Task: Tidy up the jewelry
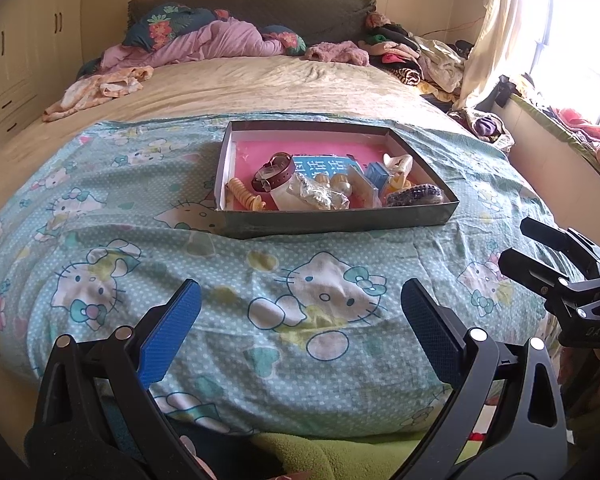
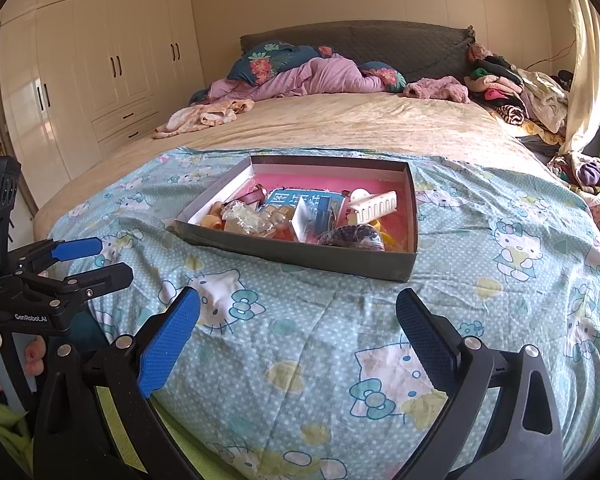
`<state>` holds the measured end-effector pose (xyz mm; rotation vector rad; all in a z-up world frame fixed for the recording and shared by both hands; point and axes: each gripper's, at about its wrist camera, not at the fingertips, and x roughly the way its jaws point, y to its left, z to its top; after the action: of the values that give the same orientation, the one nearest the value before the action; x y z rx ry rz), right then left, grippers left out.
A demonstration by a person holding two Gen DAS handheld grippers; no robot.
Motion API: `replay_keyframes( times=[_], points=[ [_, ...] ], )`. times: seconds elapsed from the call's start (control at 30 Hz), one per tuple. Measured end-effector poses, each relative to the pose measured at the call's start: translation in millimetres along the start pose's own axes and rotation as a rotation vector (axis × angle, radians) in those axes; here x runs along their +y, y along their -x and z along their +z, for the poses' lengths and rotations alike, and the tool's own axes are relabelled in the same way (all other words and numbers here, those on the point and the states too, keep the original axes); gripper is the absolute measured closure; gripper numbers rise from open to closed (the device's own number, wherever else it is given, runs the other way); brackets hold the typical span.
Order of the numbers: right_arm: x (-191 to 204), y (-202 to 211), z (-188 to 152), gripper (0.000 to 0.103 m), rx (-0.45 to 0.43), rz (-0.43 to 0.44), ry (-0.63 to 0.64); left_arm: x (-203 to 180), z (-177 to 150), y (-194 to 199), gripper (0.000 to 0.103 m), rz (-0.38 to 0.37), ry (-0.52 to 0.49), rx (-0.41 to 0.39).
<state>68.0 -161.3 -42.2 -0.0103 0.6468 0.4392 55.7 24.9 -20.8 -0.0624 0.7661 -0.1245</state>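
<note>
Cardboard tray (image 1: 236,225) ahead of both hand-held grippers keeps watch (image 1: 273,171), comb (image 2: 374,205) and trinkets together; we hold left hand-held gripper (image 1: 300,330) and right hand-held gripper (image 2: 298,332) spread, empty.

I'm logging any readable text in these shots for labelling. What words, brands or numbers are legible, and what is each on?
"GenRobot.AI": white print on the black body of the left tool, seen in the right wrist view.
"DAS": faint letters on the right tool, in the left wrist view; possibly partial.
Large white characters on the blue card in the box: too distorted to read.
</note>
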Motion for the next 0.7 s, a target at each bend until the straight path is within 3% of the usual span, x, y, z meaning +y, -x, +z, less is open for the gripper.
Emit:
replay_keyframes(
  times=[0.7],
  points=[
    [-5.2,-5.6,-2.1,0.005,0.017,-0.013,-0.007,5.4,1.2,-3.7,0.01,0.015,0.019,0.027]
  ],
)
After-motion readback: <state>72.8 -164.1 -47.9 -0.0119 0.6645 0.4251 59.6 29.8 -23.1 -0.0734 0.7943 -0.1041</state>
